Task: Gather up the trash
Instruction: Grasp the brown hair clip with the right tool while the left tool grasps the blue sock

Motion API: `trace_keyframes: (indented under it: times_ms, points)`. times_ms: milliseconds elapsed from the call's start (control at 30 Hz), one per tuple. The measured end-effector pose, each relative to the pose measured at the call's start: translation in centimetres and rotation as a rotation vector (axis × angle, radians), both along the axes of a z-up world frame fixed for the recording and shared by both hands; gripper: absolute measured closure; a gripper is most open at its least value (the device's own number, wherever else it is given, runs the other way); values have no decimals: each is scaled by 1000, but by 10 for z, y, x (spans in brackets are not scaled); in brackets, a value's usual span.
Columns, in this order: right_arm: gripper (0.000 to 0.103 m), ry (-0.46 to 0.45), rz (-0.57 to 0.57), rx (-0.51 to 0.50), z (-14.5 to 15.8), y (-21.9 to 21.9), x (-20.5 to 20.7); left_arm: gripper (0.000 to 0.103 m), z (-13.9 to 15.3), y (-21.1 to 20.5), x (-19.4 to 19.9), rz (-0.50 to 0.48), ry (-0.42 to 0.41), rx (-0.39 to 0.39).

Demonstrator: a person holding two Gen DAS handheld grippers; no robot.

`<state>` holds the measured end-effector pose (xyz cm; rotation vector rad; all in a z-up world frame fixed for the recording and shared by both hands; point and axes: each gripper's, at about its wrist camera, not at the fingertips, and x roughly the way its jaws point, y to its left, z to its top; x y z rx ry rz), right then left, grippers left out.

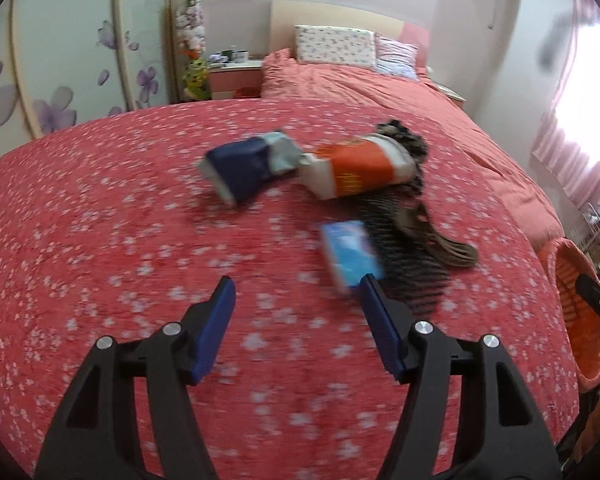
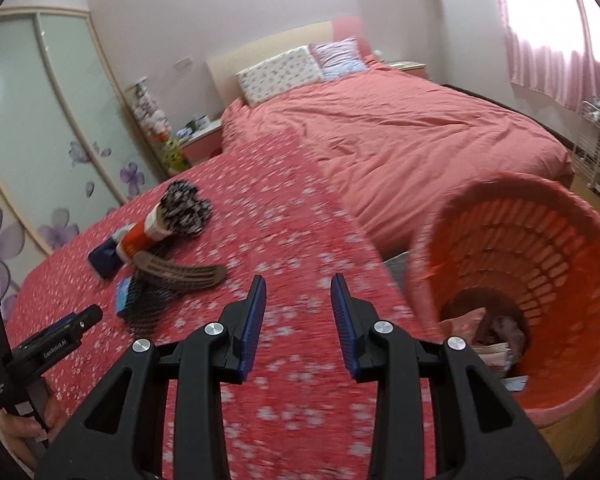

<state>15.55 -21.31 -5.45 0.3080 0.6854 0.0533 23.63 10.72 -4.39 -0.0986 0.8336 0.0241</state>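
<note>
Three pieces of trash lie on the red flowered bedspread (image 1: 100, 240): a dark blue crumpled packet (image 1: 240, 170), an orange-and-white wrapper (image 1: 360, 170) and a small light-blue packet (image 1: 352, 254), beside a dark patterned cloth (image 1: 408, 216) that may not be rubbish. The orange slatted plastic basket (image 2: 512, 240) already holds some scraps at its bottom, so the job looks partly done. The left tool (image 1: 298, 288) is spread and empty near the light-blue packet; the right tool (image 2: 298, 286) stands part-way apart, also empty.
</note>
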Motion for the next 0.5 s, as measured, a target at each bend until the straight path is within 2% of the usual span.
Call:
trace_keyframes:
  times_ms: [500]
  points:
    - [68, 17, 205, -9, 1, 107, 46, 38, -2, 64, -9, 93, -15, 0]
